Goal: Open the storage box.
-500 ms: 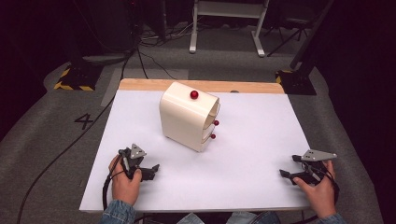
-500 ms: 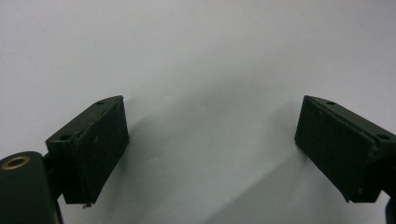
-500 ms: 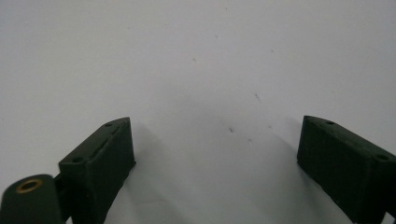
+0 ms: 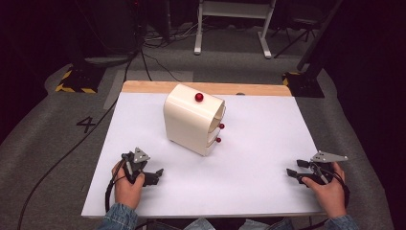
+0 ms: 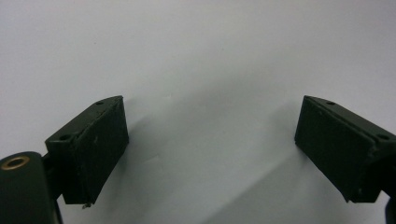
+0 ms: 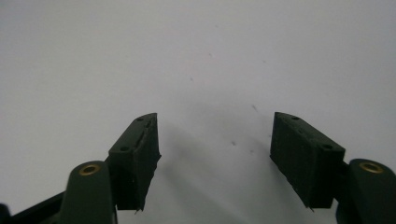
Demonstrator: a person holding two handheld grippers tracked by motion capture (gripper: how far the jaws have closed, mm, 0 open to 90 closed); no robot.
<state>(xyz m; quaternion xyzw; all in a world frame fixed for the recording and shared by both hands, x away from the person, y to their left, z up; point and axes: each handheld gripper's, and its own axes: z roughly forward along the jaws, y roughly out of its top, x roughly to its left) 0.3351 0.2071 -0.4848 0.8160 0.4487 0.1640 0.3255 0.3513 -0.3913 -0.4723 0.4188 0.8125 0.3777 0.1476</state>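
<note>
While both tongs (left [image 4: 155, 173], right [image 4: 293, 168]) gape wide, the cream drawer cabinet [image 4: 191, 120] stands well apart between them

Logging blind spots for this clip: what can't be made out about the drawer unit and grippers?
- Cream drawer unit, high view: drawer contents hidden by its own walls.
- Its far side faces away from the camera.
- Left gripper and right gripper, high view: jaw gaps too small there.

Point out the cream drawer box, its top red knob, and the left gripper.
drawer box [image 4: 186, 124], high view, on its near side wall
top red knob [image 4: 199, 97], high view, on the ball
left gripper [image 4: 157, 175], high view, between its fingertips
</note>
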